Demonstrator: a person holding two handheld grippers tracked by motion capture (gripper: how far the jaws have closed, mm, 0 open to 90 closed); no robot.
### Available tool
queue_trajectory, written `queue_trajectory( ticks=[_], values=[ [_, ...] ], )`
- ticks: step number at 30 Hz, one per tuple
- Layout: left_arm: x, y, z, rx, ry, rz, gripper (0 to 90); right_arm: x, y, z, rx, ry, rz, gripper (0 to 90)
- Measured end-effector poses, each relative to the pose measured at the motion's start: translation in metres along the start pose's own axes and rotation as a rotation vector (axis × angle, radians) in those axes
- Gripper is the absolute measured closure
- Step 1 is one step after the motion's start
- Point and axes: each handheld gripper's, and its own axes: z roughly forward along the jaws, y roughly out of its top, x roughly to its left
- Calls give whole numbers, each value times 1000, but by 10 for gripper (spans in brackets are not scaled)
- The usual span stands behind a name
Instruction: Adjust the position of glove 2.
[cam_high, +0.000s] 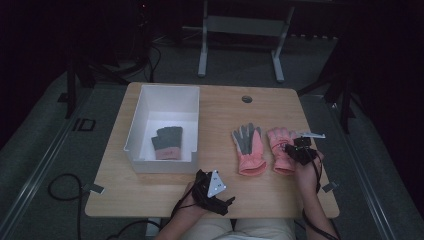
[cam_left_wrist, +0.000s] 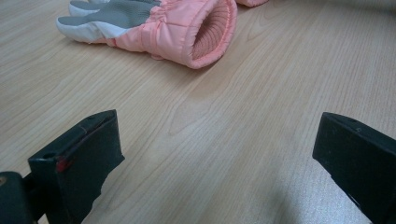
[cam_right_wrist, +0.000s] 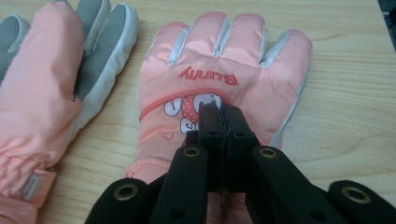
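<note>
Two pink gloves lie side by side on the wooden table (cam_high: 165, 192). One lies grey palm up (cam_high: 249, 147) (cam_right_wrist: 37, 93), its open cuff facing my left gripper (cam_left_wrist: 159, 28). The other lies back up (cam_high: 280, 145), with "Bunny" printed on it (cam_right_wrist: 224, 60). My right gripper (cam_high: 290, 149) (cam_right_wrist: 219, 109) is shut, its tips pinching the fabric at the glove's printed back. My left gripper (cam_high: 220, 197) (cam_left_wrist: 219, 154) rests low at the table's front edge, jaws wide open with bare wood between them. A dark grey glove with a pink cuff (cam_high: 167, 142) lies in the white box (cam_high: 145, 100).
The white box stands on the table's left half. A round cable hole (cam_high: 247, 99) sits near the far edge. Cables trail from both grippers over the front edge. Dark floor and a metal frame (cam_high: 240, 30) lie beyond the table.
</note>
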Motion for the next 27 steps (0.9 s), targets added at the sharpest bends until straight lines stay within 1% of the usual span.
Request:
queue_trajectory(
  ticks=[3, 5, 7, 8, 9, 10, 12, 14, 16, 17, 19, 20, 21, 22, 23, 24, 27],
  values=[
    [0, 0, 0, 2, -2, 2, 9, 0, -1, 3, 0, 12, -9, 869],
    [0, 0, 0, -4, 1, 3, 9, -3, -2, 3, -5, 36, -13, 852],
    [0, 0, 0, 1, -1, 0, 9, -7, 0, -1, -12, 63, -26, 832],
    [0, 0, 0, 1, 0, 0, 9, -9, 1, -4, -21, 77, -53, 800],
    [0, 0, 0, -1, 0, 1, 9, -11, 2, -7, -29, 88, -70, 767],
    [0, 0, 0, -4, 0, 0, 9, -14, 3, -9, -23, 103, -88, 743],
    [0, 0, 0, 1, -1, 1, 9, -20, 6, -15, -29, 127, -108, 666],
    [1, 0, 0, 1, -2, 3, 9, -25, 9, -19, -13, 132, -126, 655],
    [0, 1, 0, -7, -3, 2, 9, -28, 13, -23, -13, 140, -145, 663],
    [0, 1, 0, -8, -5, 0, 9, -29, 15, -25, -11, 156, -162, 658],
    [1, 1, -1, -5, -4, 1, 9, -29, 18, -25, -9, 161, -198, 644],
    [1, 1, -1, -5, -3, 2, 9, -28, 19, -25, -9, 176, -220, 621],
    [1, 1, -1, -5, -3, 2, 9, -28, 19, -25, -9, 176, -220, 621],
    [1, 1, -1, -15, -7, -3, 9, -27, 20, -24, -7, 181, -235, 615],
    [1, 1, -1, -13, -7, -1, 9, -24, 21, -21, 8, 175, -265, 594],
    [0, 1, -1, -11, -7, 1, 9, -22, 21, -19, 7, 176, -282, 584],
    [0, 1, -2, -13, -6, 1, 9, -21, 19, -11, 20, 163, -290, 574]
  ],
)
